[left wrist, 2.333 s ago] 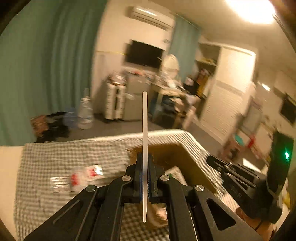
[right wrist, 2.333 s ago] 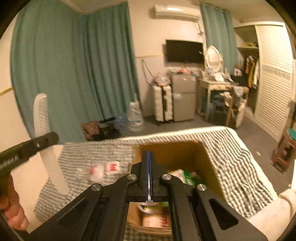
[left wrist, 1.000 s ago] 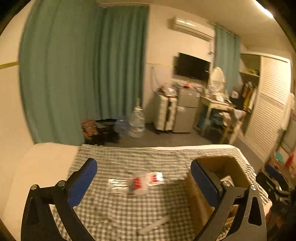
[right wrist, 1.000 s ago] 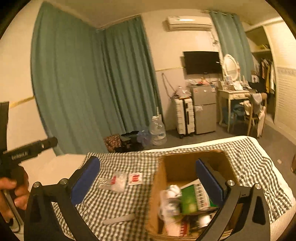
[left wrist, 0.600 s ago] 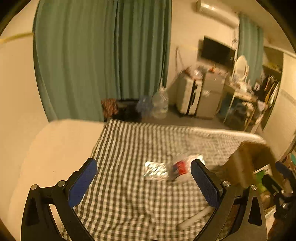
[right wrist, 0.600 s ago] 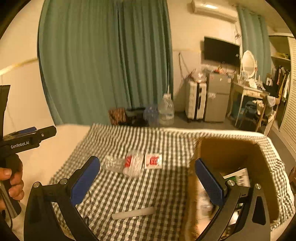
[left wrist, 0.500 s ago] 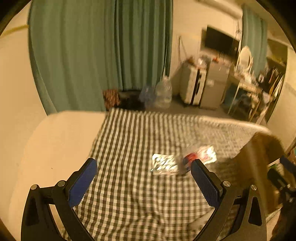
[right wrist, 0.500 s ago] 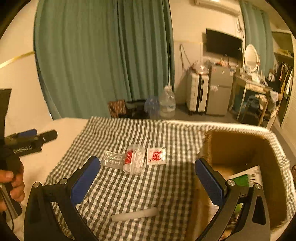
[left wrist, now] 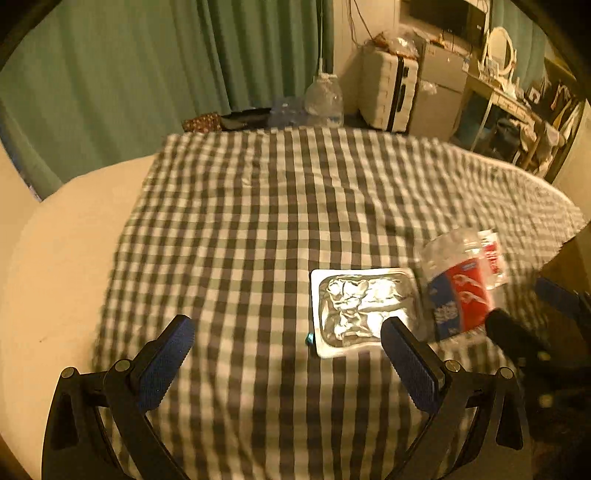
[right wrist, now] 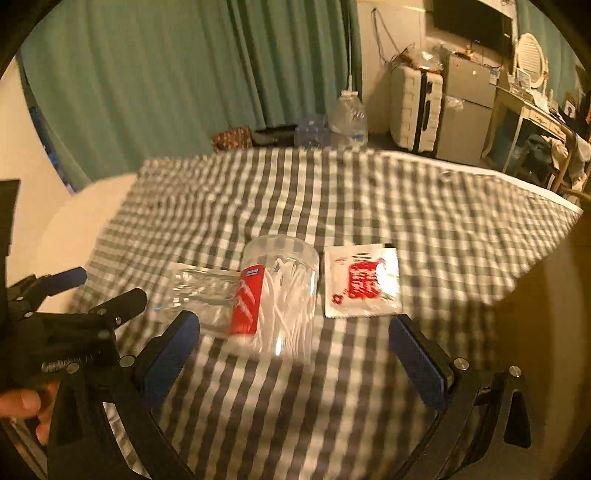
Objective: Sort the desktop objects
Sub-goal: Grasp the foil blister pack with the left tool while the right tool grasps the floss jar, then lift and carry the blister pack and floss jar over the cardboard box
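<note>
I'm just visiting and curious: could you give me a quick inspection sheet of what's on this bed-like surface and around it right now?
Surface: checked cloth, wrinkled, over a cream base.
Job's things: clear jar with red label, lying on its side, white sticks inside; clear packet beside it; white sachet with red print on the jar's other side.
Clutter: nothing seen beyond these three.
Grippers: left hand-held gripper open, empty, near the packet; right hand-held gripper open, empty, just short of the jar.
Cables: a cord hangs down the far wall.
Surroundings: green curtains, water jug on the floor, white suitcase, cluttered desk.
</note>
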`<state>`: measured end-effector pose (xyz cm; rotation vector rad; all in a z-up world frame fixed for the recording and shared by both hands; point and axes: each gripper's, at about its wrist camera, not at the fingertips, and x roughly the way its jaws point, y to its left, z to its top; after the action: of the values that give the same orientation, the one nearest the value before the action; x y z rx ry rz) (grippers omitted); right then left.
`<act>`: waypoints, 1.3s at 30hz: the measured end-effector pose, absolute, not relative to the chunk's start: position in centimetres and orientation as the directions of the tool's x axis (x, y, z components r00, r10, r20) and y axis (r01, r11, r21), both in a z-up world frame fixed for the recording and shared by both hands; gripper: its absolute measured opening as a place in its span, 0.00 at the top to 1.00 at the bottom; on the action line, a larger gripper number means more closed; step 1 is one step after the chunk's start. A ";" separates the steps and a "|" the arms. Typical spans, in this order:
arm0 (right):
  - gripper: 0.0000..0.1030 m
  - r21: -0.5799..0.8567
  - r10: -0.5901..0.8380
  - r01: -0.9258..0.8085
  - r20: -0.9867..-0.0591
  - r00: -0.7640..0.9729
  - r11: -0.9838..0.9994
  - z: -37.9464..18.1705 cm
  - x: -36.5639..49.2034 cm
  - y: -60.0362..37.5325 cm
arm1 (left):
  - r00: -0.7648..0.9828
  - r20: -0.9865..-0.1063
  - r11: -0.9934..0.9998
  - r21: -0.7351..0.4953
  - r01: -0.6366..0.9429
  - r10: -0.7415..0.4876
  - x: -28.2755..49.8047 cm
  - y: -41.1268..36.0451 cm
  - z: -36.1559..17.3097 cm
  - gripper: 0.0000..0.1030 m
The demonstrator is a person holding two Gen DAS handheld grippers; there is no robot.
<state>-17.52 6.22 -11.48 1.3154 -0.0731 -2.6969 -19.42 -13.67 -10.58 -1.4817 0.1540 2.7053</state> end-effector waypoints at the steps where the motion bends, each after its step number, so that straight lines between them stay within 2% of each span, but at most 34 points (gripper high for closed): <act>1: 0.01 0.103 -0.146 0.106 -0.789 -0.597 -0.989 -12.2 -18.1 6.0 | -0.532 -0.847 -0.994 0.067 -0.090 -0.009 -19.8 -13.5 -11.0 0.00; 3: 0.02 0.156 -0.199 0.123 -0.807 -0.557 -0.980 -14.2 -19.3 6.2 | -0.516 -0.856 -0.994 0.069 -0.082 -0.017 -20.5 -13.3 -12.0 0.00; 4: 0.19 0.177 -0.219 0.129 -0.814 -0.538 -0.976 -15.0 -19.6 6.4 | -0.506 -0.862 -0.995 0.046 -0.092 0.007 -20.7 -13.2 -12.4 0.00; 5: 0.41 0.215 -0.261 0.148 -0.820 -0.510 -0.965 -15.9 -19.7 6.8 | -0.502 -0.864 -0.995 0.021 -0.101 0.033 -20.8 -12.9 -12.7 0.00; 11: 0.41 0.217 -0.223 0.084 -0.770 -0.598 -0.973 -13.1 -16.5 10.5 | -0.467 -0.879 -0.982 -0.006 -0.189 0.095 -21.3 -8.3 -14.2 0.00; 13: 0.41 0.200 -0.200 0.073 -0.742 -0.639 -0.977 -11.3 -15.2 11.5 | -0.441 -0.897 -0.975 0.072 -0.212 0.030 -21.9 -6.4 -15.9 0.00; 15: 0.41 0.209 -0.204 0.075 -0.712 -0.672 -0.975 -9.4 -13.7 12.4 | -0.472 -0.881 -0.981 0.057 -0.184 0.037 -21.7 -6.4 -16.2 0.00; 18: 0.41 0.246 -0.227 0.076 -0.674 -0.703 -0.966 -7.3 -11.8 13.6 | -0.484 -0.873 -0.984 0.032 -0.177 0.059 -21.0 -6.7 -15.5 0.15; 22: 0.41 0.271 -0.248 0.091 -0.629 -0.737 -0.958 -5.1 -10.0 13.9 | -0.507 -0.859 -0.982 0.027 -0.187 0.073 -19.2 -6.5 -13.8 0.15; 29: 0.41 0.255 -0.251 0.122 -0.568 -0.784 -0.959 -1.8 -7.6 12.0 | -0.599 -0.795 -0.985 0.015 -0.173 0.093 -15.7 -7.6 -7.4 0.15; 39: 0.41 0.212 -0.210 0.127 -0.435 -0.876 -0.969 5.2 -1.0 12.1 | -0.798 -0.584 -0.988 -0.061 -0.139 0.148 -6.2 -10.5 6.2 0.15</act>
<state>-0.98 12.06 5.24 0.6955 -0.2641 -2.8714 -6.24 -10.47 6.23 -0.9243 -0.0223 2.8432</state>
